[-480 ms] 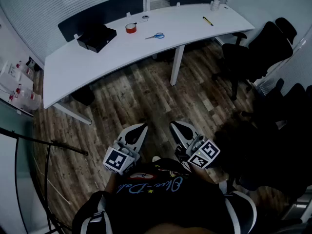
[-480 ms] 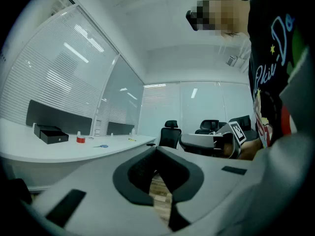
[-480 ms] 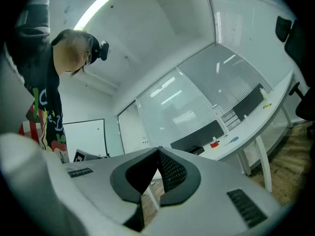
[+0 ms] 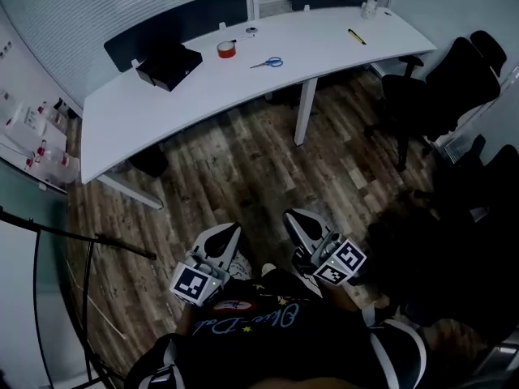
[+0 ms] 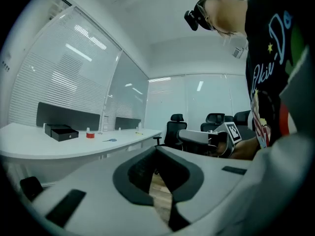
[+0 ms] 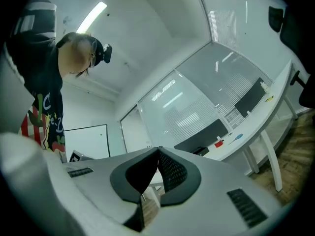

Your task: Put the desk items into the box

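A long white desk stands far ahead of me across the wooden floor. On it rest an open black box, a red tape roll, blue-handled scissors, a yellow pen and a small white item. My left gripper and right gripper are held close to my body, well short of the desk. Both have their jaws shut with nothing between them. The left gripper view shows the box, tape and scissors small and distant.
Black office chairs crowd the right side of the room. Dark screens stand behind the desk. A white shelf with small items sits at the left, and a thin black stand pole crosses the floor on my left.
The desk sits slightly lower and further right in the head view, and both grippers have dropped a little in the picture. Their jaws stay shut.
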{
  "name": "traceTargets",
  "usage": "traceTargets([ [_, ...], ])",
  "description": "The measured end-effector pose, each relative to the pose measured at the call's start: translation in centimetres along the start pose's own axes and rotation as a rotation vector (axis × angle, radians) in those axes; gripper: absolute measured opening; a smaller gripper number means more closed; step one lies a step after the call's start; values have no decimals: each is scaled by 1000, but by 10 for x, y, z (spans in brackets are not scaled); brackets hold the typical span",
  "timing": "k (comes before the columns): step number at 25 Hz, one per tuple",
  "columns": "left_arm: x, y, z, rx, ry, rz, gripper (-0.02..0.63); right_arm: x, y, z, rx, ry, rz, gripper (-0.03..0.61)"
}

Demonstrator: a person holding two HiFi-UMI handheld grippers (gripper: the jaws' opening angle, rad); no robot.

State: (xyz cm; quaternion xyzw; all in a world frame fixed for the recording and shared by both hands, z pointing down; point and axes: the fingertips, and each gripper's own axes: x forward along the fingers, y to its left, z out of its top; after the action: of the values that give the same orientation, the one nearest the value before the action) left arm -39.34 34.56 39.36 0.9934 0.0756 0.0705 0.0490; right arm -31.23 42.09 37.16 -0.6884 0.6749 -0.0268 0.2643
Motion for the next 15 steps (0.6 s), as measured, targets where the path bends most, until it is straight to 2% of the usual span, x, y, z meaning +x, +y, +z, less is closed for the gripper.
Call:
traceTargets([
  [6, 12, 27, -4, -21, 18, 7, -9, 19, -8, -4, 10, -9, 16, 15],
  [10, 51, 40, 4, -34, -9, -62, -11, 25, -21, 7, -24, -11, -12, 15],
  [15, 95, 47, 24, 7, -42, -164, -9, 35, -55, 25, -73, -11, -74, 15],
])
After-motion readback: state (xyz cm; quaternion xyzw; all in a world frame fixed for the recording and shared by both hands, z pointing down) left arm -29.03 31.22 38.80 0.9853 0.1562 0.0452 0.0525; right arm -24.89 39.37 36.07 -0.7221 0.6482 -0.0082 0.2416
